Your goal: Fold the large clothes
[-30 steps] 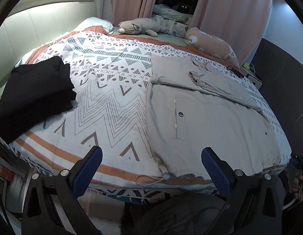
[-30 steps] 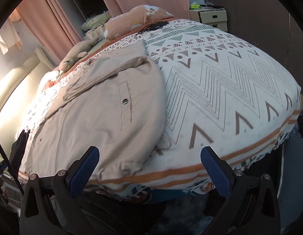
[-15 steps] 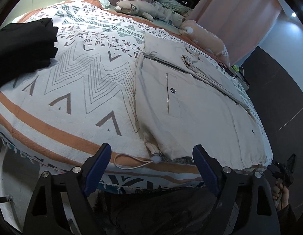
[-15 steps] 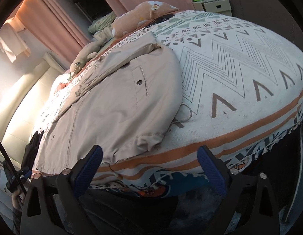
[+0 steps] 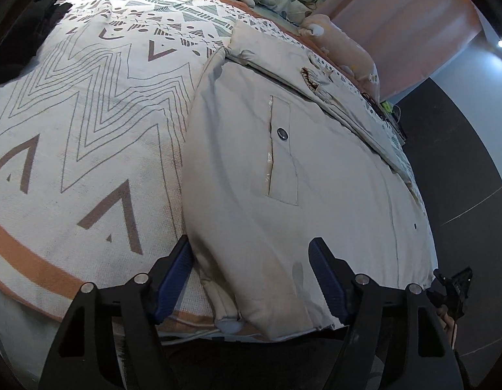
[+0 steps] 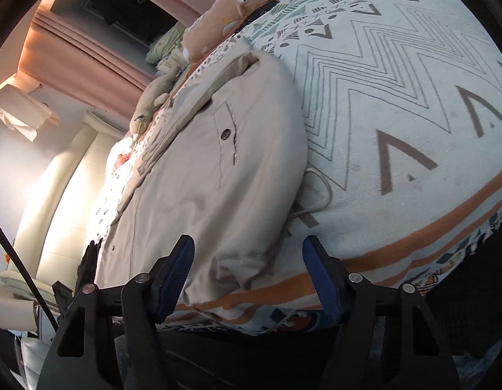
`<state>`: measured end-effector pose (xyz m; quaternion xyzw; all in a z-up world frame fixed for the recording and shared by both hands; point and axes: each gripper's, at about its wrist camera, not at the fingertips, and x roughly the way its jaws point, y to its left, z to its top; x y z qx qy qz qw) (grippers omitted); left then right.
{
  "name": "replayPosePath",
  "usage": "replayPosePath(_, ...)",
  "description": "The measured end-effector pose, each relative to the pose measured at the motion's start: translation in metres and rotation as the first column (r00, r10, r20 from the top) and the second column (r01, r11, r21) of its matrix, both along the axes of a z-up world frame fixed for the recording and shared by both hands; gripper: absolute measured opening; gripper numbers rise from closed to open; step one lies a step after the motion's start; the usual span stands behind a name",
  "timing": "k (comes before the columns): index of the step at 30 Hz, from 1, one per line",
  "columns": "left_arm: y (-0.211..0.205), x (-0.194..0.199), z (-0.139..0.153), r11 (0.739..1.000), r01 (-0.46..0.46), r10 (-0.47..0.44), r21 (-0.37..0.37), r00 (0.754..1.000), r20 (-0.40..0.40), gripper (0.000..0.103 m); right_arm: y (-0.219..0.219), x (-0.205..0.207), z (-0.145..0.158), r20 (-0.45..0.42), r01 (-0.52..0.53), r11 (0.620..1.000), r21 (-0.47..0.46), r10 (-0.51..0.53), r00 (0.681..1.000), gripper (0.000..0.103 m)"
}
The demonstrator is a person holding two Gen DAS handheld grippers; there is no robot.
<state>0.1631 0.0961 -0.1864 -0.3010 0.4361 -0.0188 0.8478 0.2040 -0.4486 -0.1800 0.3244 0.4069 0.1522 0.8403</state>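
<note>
Now both grippers have dropped toward the near hem of the beige jacket (image 5: 316, 175), which lies flat on the patterned bedspread (image 5: 88, 123) and fills far more of each view than it did a second ago; the jaws, wide then, are closing. Between the fingers of the left gripper (image 5: 251, 279) sits the jacket's bottom corner, with the drawcord toggle (image 5: 230, 325) just below the gap; the pads do not yet press the cloth. The right gripper (image 6: 247, 276) straddles the other bottom corner the same way, its jaws closing but not gripping. I'd judge a two-corner pinch is about to happen, ready to lift the hem for the first fold. The black clothes (image 5: 46, 3), beyond the left finger, are cut off by the lens edge; the hem's underside is hidden; the far sleeve is hard to make out.
</note>
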Motion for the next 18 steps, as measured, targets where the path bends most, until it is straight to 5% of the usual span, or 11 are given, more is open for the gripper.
replayPosePath(4,0.002,0.007,-0.001,1.000,0.003,-0.003,-0.025,1.000,-0.001,0.073,0.004,0.012,-0.004,-0.006,-0.015,0.998,0.065,0.015,1.000,0.067)
replayPosePath(14,0.009,0.018,-0.007,0.995,0.014,-0.012,-0.103,1.000,0.022,0.073,0.021,0.046,-0.007,-0.015,-0.025,0.999,0.021,0.025,1.000,0.067)
replayPosePath(18,0.001,0.008,-0.011,0.993,0.035,-0.031,-0.114,0.999,0.032,0.065,0.026,0.044,-0.008,-0.010,-0.020,1.000,0.002,0.020,1.000,0.064)
